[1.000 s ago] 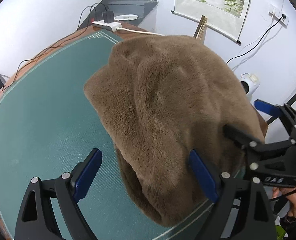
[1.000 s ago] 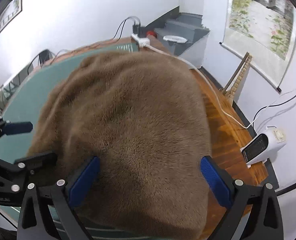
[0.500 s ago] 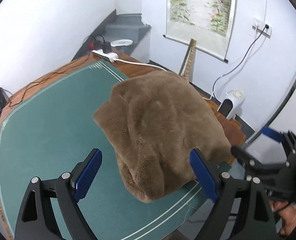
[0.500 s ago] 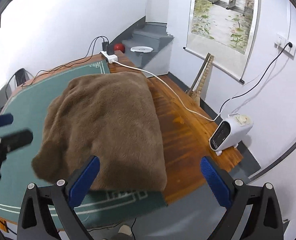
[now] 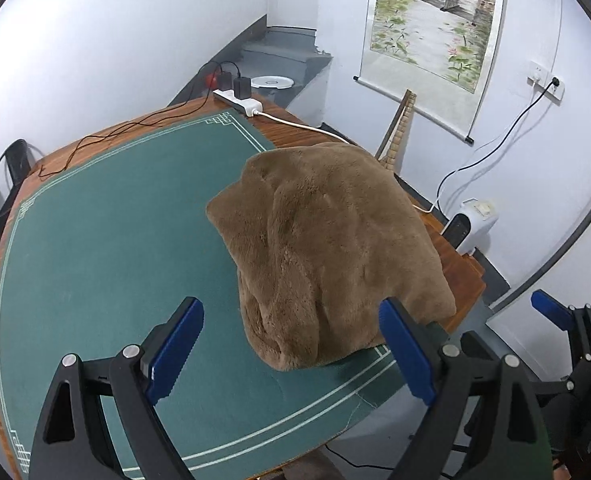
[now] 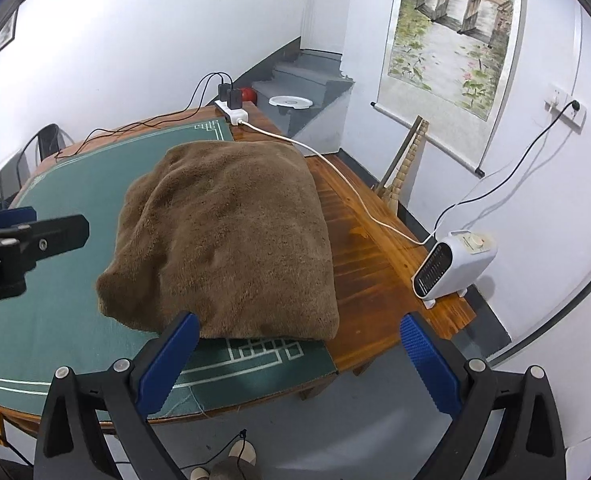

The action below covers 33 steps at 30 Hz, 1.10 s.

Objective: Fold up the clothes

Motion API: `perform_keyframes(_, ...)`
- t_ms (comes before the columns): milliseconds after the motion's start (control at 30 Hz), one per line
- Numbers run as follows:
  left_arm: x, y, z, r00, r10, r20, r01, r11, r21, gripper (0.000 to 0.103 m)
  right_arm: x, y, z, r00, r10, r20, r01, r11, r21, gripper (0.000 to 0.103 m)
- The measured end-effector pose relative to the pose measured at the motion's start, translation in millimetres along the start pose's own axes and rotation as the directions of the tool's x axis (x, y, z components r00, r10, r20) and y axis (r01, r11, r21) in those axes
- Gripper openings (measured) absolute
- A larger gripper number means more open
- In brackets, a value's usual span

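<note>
A brown fuzzy garment (image 5: 327, 248) lies folded in a thick bundle on the right side of the green mat (image 5: 107, 248); the right wrist view shows the same garment (image 6: 223, 236) reaching onto the bare wood. My left gripper (image 5: 291, 352) hangs open above the mat's near edge, nothing between its blue pads. My right gripper (image 6: 299, 364) is open too, held off the table's near corner, clear of the cloth. The left gripper's tip (image 6: 31, 236) shows at the left edge of the right wrist view.
A wooden table (image 6: 375, 280) carries a white power strip (image 5: 237, 102) with cables at its far corner. A small white heater (image 6: 455, 264) stands on the floor to the right. A hanging scroll painting (image 5: 435, 24) and grey steps (image 5: 283, 60) lie beyond.
Both grippers have drawn back and up from the garment, which filled the views a second ago and now lies free on the table.
</note>
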State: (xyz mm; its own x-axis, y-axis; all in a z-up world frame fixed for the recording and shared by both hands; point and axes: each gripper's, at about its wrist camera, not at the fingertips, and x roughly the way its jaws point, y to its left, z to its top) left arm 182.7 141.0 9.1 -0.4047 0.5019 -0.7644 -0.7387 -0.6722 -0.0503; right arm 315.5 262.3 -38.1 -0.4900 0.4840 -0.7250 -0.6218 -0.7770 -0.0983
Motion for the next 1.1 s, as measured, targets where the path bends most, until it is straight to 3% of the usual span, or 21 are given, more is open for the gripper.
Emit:
perform_keyframes(567, 1.4, -1.2, -13.9, 0.999, -0.005, -0.034, 0.003, 0.998, -0.059, 0.092, -20.3, -0.6, -4.3, 1.000, -0.031, 0.001, 0.031, 0.998, -0.049, 0.102)
perform_keyframes(1100, 21.5, -50.6, 12.8, 0.993, 0.114, -0.009, -0.115, 0.990, -0.079, 0.092, 28.0, -30.8, 33.3, 0.994, 0.111, 0.018, -0.106, 0.980, -0.167, 0.102)
